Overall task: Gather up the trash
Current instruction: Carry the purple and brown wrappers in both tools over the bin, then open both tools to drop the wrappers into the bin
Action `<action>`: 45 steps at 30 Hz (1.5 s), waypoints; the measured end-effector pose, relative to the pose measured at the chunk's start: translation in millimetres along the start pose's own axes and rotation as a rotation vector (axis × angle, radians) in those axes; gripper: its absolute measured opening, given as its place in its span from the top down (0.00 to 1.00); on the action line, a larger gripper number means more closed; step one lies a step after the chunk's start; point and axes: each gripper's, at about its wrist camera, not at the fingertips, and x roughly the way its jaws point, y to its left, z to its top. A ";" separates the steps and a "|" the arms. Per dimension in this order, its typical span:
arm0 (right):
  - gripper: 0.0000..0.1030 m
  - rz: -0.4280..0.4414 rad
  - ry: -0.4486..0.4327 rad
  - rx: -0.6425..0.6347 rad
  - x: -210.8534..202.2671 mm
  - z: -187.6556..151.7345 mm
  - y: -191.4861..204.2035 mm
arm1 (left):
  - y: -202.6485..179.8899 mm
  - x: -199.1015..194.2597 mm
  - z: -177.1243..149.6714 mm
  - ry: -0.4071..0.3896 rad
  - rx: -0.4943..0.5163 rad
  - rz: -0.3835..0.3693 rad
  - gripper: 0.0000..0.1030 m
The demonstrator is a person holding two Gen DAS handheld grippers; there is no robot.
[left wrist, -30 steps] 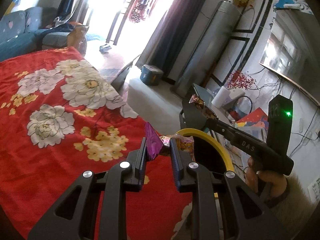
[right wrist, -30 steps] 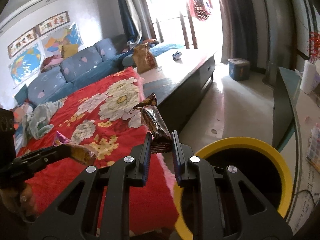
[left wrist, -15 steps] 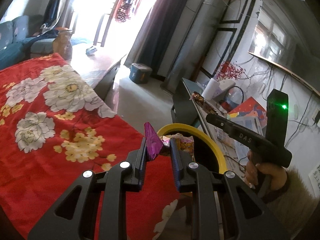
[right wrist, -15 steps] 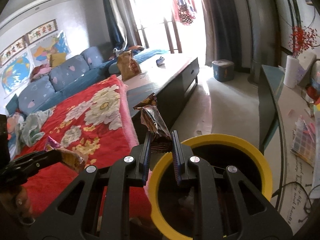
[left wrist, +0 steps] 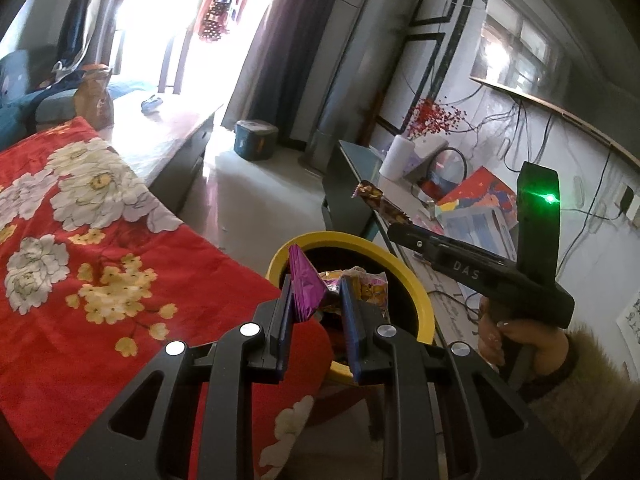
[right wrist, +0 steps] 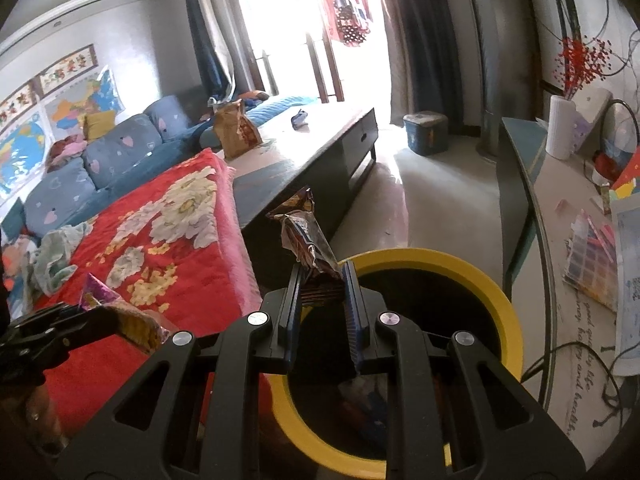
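As both claws advanced, bin (right wrist: 400, 258) neared.

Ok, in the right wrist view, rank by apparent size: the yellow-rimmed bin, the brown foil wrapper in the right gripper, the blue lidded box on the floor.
1. Yellow-rimmed bin, largest.
2. Brown foil wrapper and blue lidded box look similar; the box sits much farther away, so I won't rank them.

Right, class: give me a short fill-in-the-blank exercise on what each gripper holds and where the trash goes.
1. The left gripper is shut on a crinkled ____ foil wrapper.
2. The right gripper is shut on a ____ snack wrapper.
3. The round black bin has a ____ rim.

Missing words: purple; brown; yellow
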 end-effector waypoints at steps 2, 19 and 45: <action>0.86 -0.011 0.002 0.006 -1.1 -2.6 -4.0 | -3.1 3.0 -0.7 0.007 0.006 -0.005 0.80; 0.86 -0.100 0.055 0.088 2.6 -18.1 -40.0 | -33.4 37.0 -7.5 0.060 0.076 -0.026 0.79; 0.86 -0.121 0.131 0.218 14.8 -37.4 -76.5 | -40.0 113.0 -15.8 0.179 0.099 -0.028 0.79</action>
